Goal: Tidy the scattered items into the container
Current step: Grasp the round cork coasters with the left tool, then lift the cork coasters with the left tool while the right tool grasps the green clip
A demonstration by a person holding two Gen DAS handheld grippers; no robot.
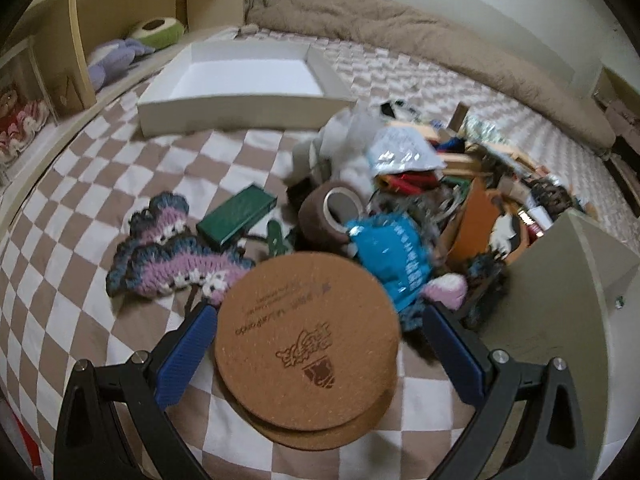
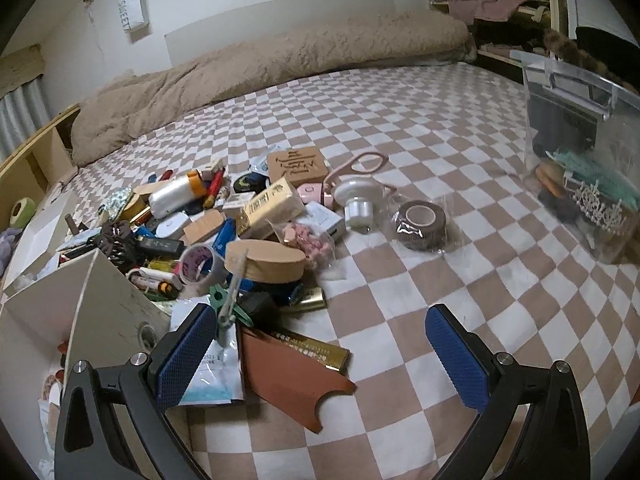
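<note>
In the left wrist view my left gripper [image 1: 316, 344] is open, its blue pads on either side of two stacked round cork coasters [image 1: 308, 336] that lie on the checkered bed. A white shallow box [image 1: 240, 110] stands empty further back. A pile of small items [image 1: 420, 200] lies to the right, with a brown tape roll [image 1: 328, 212], a green box [image 1: 236, 216] and crocheted pieces [image 1: 168, 252]. In the right wrist view my right gripper [image 2: 320, 348] is open and empty above a brown leather piece [image 2: 288, 376] at the edge of the pile [image 2: 224, 220].
A beige duvet [image 2: 260, 64] lies along the far side of the bed. A clear plastic bin [image 2: 584, 160] with items stands at the right. A white box corner [image 2: 88, 308] is beside the right gripper. Wooden shelves [image 1: 120, 12] run along the left.
</note>
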